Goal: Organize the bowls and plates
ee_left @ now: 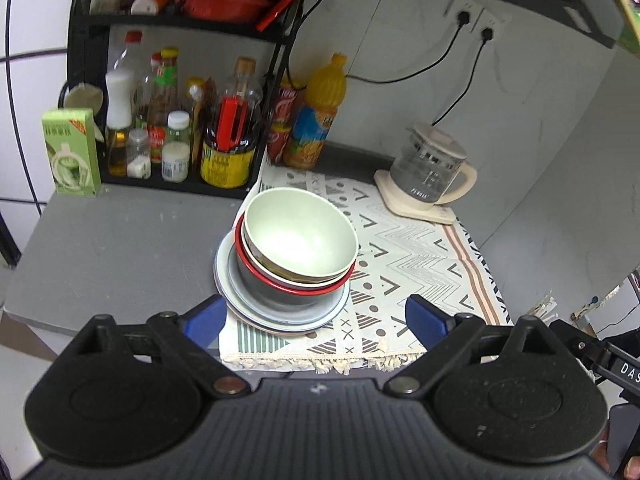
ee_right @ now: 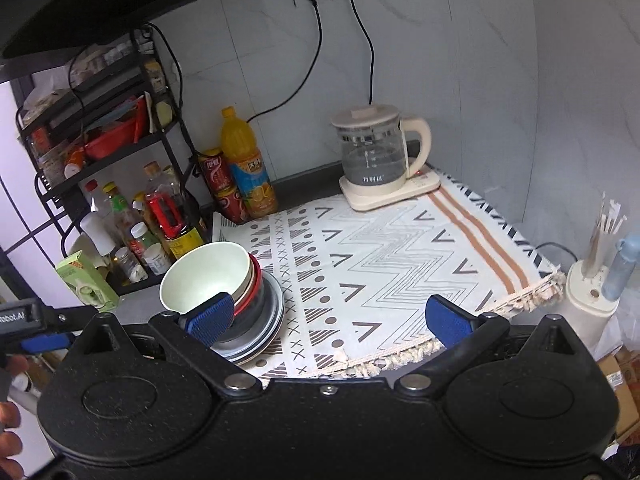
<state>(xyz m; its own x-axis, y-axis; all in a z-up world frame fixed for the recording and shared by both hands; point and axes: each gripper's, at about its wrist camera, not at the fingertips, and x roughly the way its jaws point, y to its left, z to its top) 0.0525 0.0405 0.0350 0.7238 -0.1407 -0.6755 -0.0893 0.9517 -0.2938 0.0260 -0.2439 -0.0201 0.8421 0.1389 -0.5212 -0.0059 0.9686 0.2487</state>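
Note:
A pale green bowl tops a nest of bowls, among them a red-rimmed bowl, all stacked on several plates at the left edge of a patterned cloth. My left gripper hovers in front of the stack, open, blue pads wide apart with nothing between them. In the right wrist view the same green bowl and plates sit at the lower left. My right gripper is open over the cloth, its left pad in front of the stack, holding nothing.
A black rack of sauce bottles stands behind the stack, with a green carton, a juice bottle and cans beside it. A glass kettle on its base sits at the cloth's far corner. A utensil holder stands right.

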